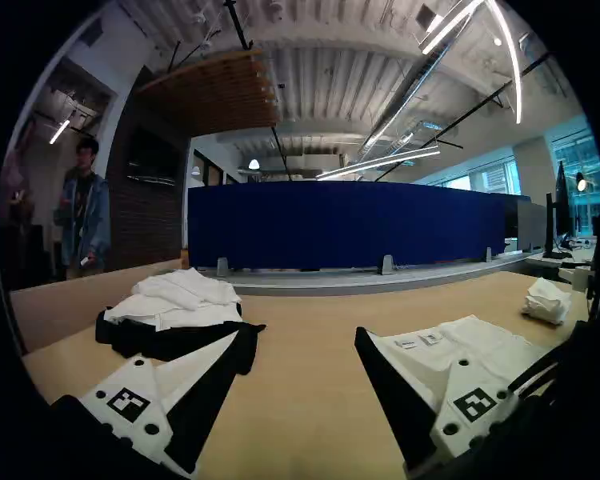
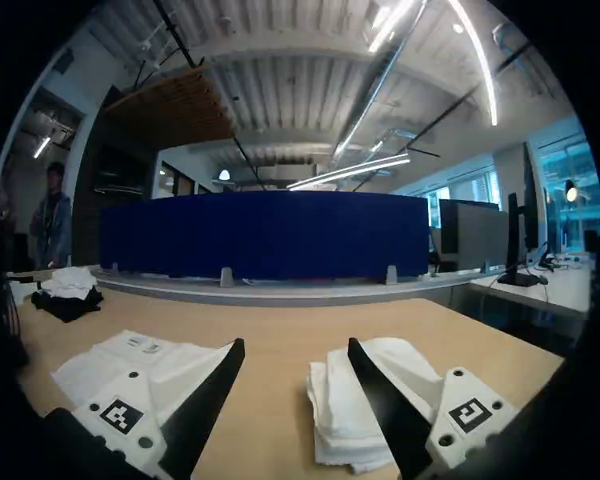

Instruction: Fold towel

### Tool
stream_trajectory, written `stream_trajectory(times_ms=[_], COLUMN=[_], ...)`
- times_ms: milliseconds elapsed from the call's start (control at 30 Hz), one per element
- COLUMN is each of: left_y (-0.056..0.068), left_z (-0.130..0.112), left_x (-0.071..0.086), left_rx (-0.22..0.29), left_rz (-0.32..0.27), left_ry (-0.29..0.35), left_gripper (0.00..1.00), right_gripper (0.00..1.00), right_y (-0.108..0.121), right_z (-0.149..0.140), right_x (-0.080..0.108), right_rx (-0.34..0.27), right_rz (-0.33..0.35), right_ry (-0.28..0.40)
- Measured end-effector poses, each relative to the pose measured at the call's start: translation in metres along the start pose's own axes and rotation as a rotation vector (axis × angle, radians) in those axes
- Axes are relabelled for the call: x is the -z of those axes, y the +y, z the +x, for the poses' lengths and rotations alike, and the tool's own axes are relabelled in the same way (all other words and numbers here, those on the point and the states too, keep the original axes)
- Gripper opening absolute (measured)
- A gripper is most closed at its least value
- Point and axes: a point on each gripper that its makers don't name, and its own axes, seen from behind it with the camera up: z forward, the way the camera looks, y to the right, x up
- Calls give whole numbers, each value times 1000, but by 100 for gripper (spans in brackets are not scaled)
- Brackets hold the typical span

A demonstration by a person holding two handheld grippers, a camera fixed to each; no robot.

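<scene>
No writing clear enough to read. Two small tags (image 1: 418, 341) at the far edge of the flat towel (image 1: 496, 340), print too fine to make out. Black-and-white square markers on the fingers of both tools, no words on them.

Left gripper (image 1: 304, 336): fingers spread wide, gripping nothing, above bare table (image 1: 316, 400), its right finger over the near left corner of the flat towel. Right gripper (image 2: 294, 346): likewise spread and empty, with a folded towel (image 2: 336, 400) beneath its right finger and the flat towel beneath its left.

Far left on the table, a heap of white towels (image 1: 176, 296) atop a black cloth (image 1: 140, 340), well apart from the flat towel. Along the table's far edge, a blue partition (image 1: 340, 224), closing off the room behind. Far right, a monitor (image 2: 514, 232) on another desk. Far left, a person (image 1: 84, 216) standing by a dark wall.
</scene>
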Motion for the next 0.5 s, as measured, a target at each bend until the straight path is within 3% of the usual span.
stream_trajectory(times_ms=[500], left_y=[1], left_z=[0], left_x=[1], left_rx=[1], left_rz=[0], left_ry=[0], left_gripper=[99], right_gripper=[100], right_y=[0], right_z=[1], right_x=[0], right_rx=[0], right_rz=[0], right_ry=[0])
